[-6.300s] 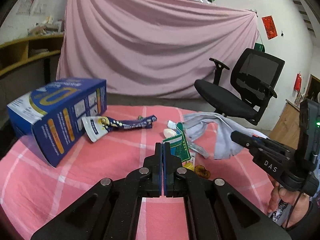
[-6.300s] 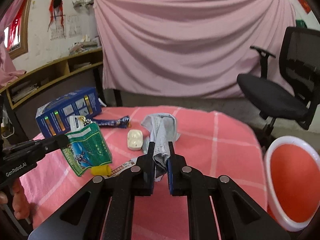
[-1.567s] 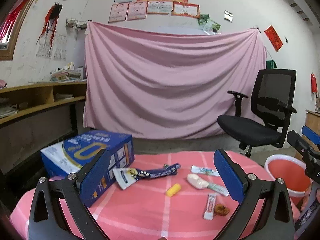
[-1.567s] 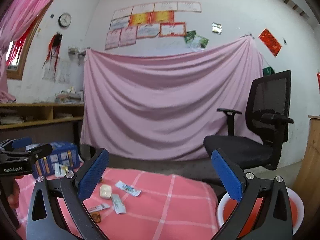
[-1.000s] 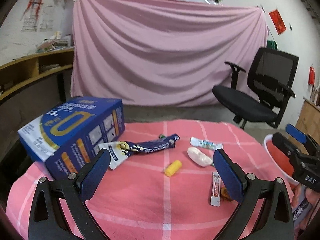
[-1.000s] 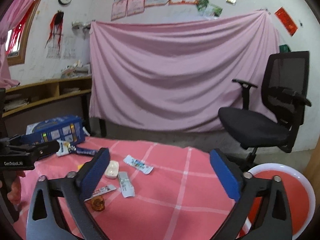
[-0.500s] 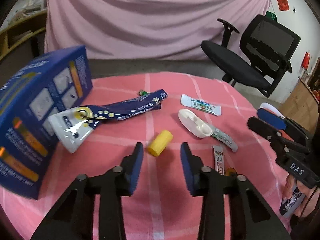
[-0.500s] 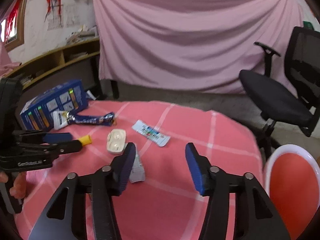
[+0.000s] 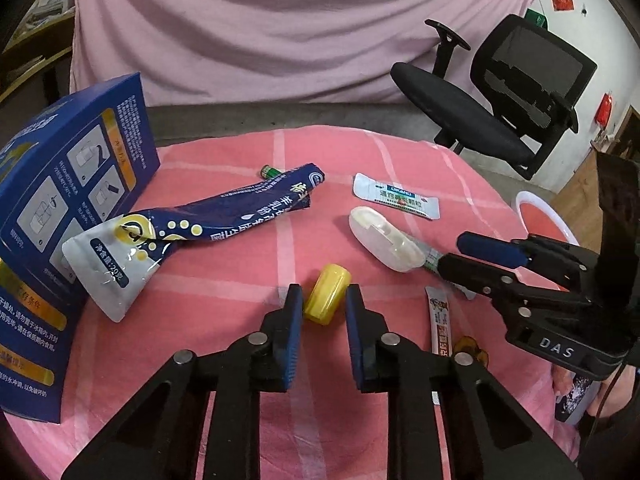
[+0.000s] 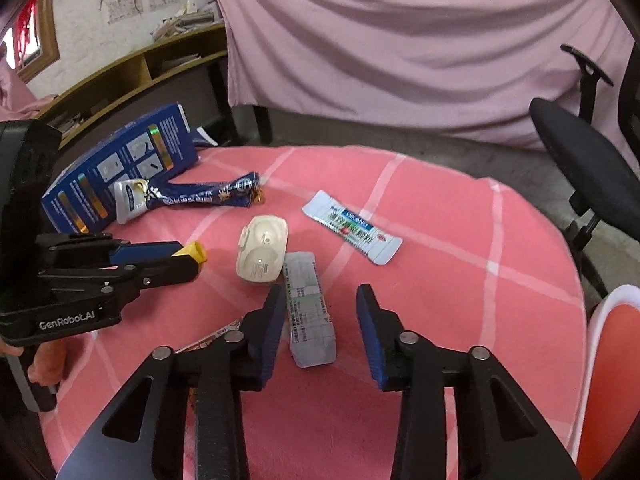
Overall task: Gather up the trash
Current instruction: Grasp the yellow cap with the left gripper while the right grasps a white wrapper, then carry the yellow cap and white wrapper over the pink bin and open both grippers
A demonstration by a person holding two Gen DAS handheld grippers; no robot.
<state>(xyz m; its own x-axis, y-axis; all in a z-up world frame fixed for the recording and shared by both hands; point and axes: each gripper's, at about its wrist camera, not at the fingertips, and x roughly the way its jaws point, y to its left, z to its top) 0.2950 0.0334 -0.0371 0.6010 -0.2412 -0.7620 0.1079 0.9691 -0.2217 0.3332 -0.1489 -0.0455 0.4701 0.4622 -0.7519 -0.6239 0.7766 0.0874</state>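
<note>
A round table (image 9: 400, 160) under a soft pink checked cloth carries a glossy blue cardboard box (image 9: 68, 200) at its left edge. Beside the box lies a long, crinkled navy foil pouch (image 9: 192, 224). The left gripper (image 9: 320, 304) has its 2 jaws parted, straddling a small yellow plastic cap (image 9: 327, 294) without visibly touching it. The right gripper (image 10: 320, 300) is spread wide around a flat, pale, printed sachet (image 10: 309, 308) near the table's middle, next to a smooth white oval case (image 10: 262, 254).

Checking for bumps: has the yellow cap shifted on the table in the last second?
No. The yellow cap lies at the same pale stripe crossing of the tablecloth, left of the white case; the left gripper has closed in around it.
</note>
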